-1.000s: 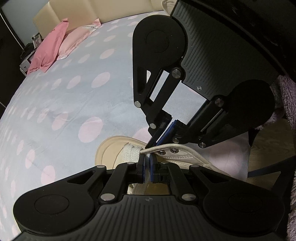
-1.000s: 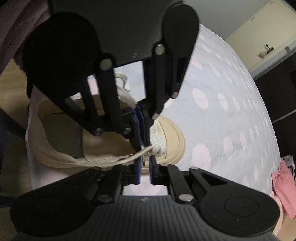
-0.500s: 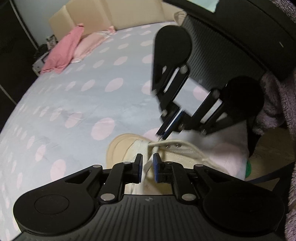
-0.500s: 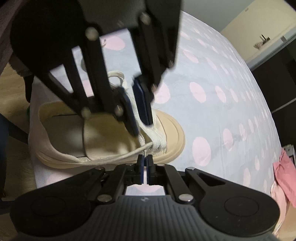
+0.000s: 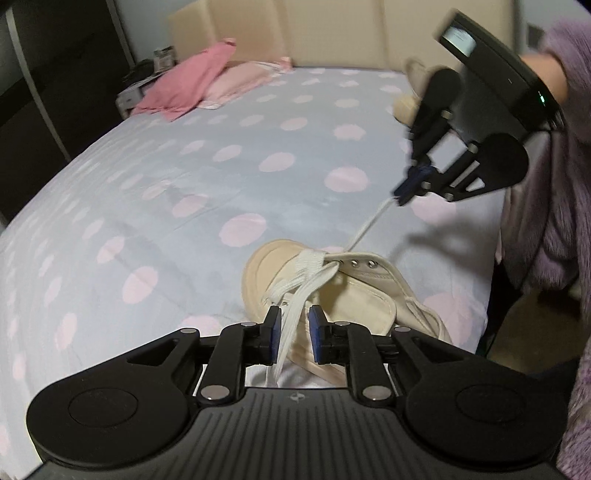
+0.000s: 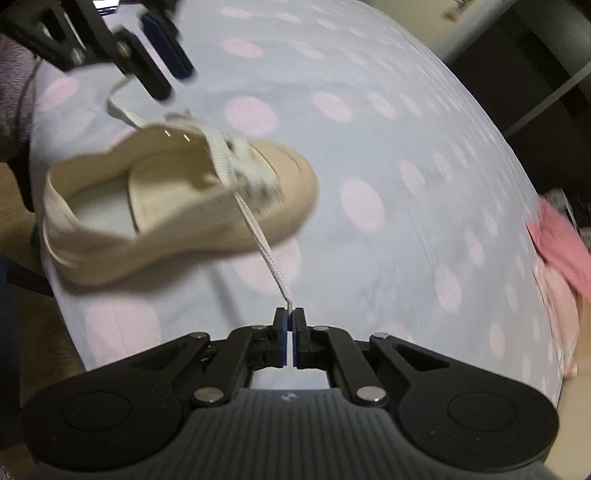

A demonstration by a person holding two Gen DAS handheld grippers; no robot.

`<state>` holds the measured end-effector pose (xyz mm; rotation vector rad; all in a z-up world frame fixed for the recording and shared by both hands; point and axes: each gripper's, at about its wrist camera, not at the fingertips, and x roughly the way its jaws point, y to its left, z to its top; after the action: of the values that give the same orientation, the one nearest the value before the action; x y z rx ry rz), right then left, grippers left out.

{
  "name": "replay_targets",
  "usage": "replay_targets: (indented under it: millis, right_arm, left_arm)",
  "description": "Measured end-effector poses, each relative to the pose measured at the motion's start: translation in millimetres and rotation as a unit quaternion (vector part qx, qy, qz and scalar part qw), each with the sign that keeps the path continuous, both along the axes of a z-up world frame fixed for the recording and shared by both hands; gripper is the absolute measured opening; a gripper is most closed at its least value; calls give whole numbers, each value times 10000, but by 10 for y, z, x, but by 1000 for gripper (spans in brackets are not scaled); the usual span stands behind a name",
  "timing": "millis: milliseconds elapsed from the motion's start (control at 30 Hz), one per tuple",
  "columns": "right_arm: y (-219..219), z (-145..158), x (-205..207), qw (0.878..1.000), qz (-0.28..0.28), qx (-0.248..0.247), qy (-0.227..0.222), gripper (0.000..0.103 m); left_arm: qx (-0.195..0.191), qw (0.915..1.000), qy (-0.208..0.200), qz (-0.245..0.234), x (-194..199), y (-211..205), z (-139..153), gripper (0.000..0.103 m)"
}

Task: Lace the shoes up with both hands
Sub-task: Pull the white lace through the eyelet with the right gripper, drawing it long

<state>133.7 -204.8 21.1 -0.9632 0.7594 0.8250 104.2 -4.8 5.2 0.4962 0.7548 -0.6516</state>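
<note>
A beige canvas shoe (image 5: 373,295) lies on the bed, toe pointing away, with a flat white lace threaded through its front eyelets. One lace end (image 5: 293,314) hangs loosely between the pads of my left gripper (image 5: 294,328). Its jaws are opening and do not press on the lace. My right gripper (image 5: 400,194), up at the right, is shut on the other lace end (image 5: 364,230), which runs taut from the shoe. In the right wrist view the shoe (image 6: 166,206) is blurred, the lace (image 6: 255,229) leads into my right gripper (image 6: 290,317), and my left gripper (image 6: 162,70) is at the top left.
The bed has a pale blue sheet with pink dots (image 5: 184,177). Pink pillows (image 5: 199,88) and a beige headboard (image 5: 314,33) are at the far end. A dark wardrobe (image 5: 55,92) stands left. A person's purple fleecy sleeve (image 5: 554,221) and the bed's edge over wooden floor (image 5: 532,332) are at the right.
Both grippers have drawn apart and risen from the shoe. The left jaws have opened around the lace. The right gripper, still shut, has pulled its lace end out taut.
</note>
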Motion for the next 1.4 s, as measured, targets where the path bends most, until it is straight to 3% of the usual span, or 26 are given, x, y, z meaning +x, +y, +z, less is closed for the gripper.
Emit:
replay_targets:
  millis: [333,500,967,1400]
  right_arm:
    - [-525,-150,-44,9950,-974,169,102,3]
    - [-735,-24,-110,9918,-1246,276,87,3]
    - [-1522,363,-239,9774,-2098,128,-213,3]
    - [-1829,419,-229,9697,-2427,-33,-288,3]
  left_arm:
    - [-302,9990,206,243,-329,232,78,16]
    - [-401,9982,411,164,-390,253,9,16]
    - [-73,9978,638,167,-255,34,-176,16]
    - [132,9968,693,363,-241,48,-190,16]
